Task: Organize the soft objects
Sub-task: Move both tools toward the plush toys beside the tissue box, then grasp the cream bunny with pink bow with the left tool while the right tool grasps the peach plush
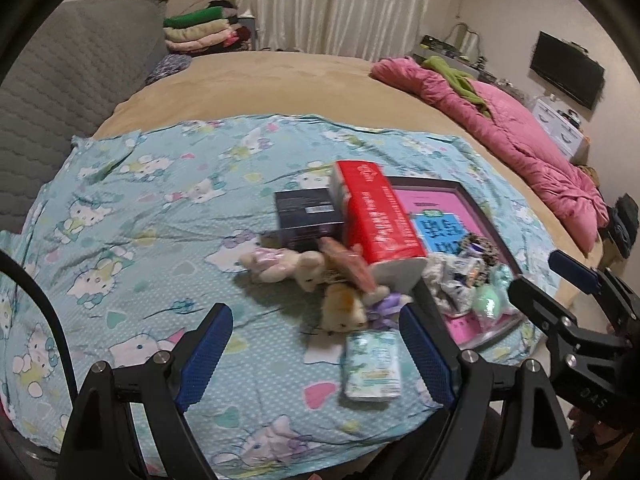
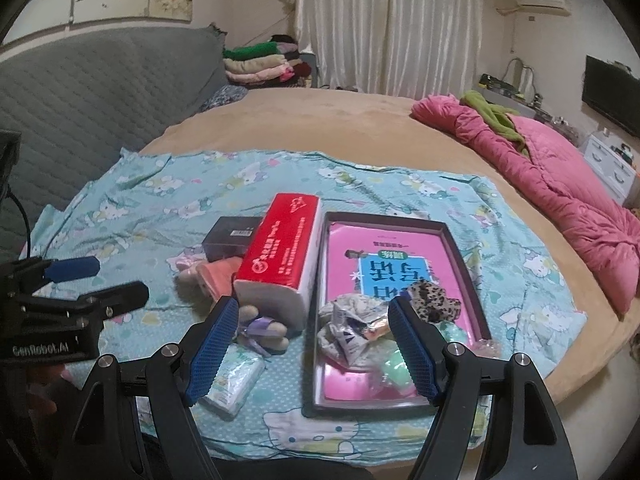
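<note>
A heap of small soft toys lies on a cartoon-cat sheet (image 1: pixel 120 184): a pale plush rabbit (image 1: pixel 288 266), a tan and white plush (image 1: pixel 346 308) and a purple-bowed plush (image 2: pixel 264 330). A small tissue pack (image 1: pixel 372 364) lies nearest me. A red tissue pack (image 2: pixel 280 256) leans on a dark box (image 2: pixel 230 238). The dark-rimmed tray (image 2: pixel 460 256) with a pink bottom holds crumpled wrappers (image 2: pixel 348 328), a spotted scrunchie (image 2: pixel 434 298) and a green soft thing (image 2: pixel 394 368). My left gripper (image 1: pixel 316 354) hovers open above the tissue pack, holding nothing. Over the tray's near end my right gripper (image 2: pixel 312 350) is open and empty.
A pink quilt (image 2: pixel 560 192) with a green cloth lies along the bed's right side. The grey padded headboard (image 2: pixel 80 92) stands at left, with folded blankets (image 2: pixel 260 64) behind it. Tan bed cover (image 2: pixel 320 120) stretches beyond the sheet.
</note>
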Motion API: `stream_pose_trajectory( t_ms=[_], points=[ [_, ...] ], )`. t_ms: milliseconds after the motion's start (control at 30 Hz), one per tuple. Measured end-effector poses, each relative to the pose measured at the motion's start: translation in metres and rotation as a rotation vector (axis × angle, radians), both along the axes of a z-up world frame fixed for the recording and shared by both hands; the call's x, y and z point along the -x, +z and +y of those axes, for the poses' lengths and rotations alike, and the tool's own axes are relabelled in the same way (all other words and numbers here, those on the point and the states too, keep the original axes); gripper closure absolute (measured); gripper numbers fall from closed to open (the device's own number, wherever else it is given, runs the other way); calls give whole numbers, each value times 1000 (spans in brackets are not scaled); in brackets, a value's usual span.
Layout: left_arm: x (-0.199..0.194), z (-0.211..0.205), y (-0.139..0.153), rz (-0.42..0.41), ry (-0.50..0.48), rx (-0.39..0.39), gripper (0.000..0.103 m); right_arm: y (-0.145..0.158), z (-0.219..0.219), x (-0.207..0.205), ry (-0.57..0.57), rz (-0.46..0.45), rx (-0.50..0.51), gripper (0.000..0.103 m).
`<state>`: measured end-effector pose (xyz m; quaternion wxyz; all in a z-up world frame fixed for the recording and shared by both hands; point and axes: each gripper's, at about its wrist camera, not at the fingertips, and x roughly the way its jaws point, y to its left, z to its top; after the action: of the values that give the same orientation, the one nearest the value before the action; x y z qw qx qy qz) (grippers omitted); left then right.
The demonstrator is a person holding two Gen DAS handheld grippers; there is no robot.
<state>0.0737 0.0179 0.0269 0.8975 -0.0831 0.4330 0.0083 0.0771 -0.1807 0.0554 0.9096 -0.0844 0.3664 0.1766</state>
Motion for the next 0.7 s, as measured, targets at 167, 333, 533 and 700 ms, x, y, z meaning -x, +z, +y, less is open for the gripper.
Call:
stream_pose_trajectory(
  t_ms=[167,333,533,700],
  points=[
    [-3,19,-15,22,33,3,18,-12,22,-1,48,15,18,25],
    [-9,36,-35,54,55,57,18,-23,45,-2,105,13,43,25],
    [-19,51,-58,85,78,123,18,-40,78,-10,192,-4,82,25],
    [-35,66,-74,115,106,167,18,-60,104,-20,254,-31,165,24]
  ],
)
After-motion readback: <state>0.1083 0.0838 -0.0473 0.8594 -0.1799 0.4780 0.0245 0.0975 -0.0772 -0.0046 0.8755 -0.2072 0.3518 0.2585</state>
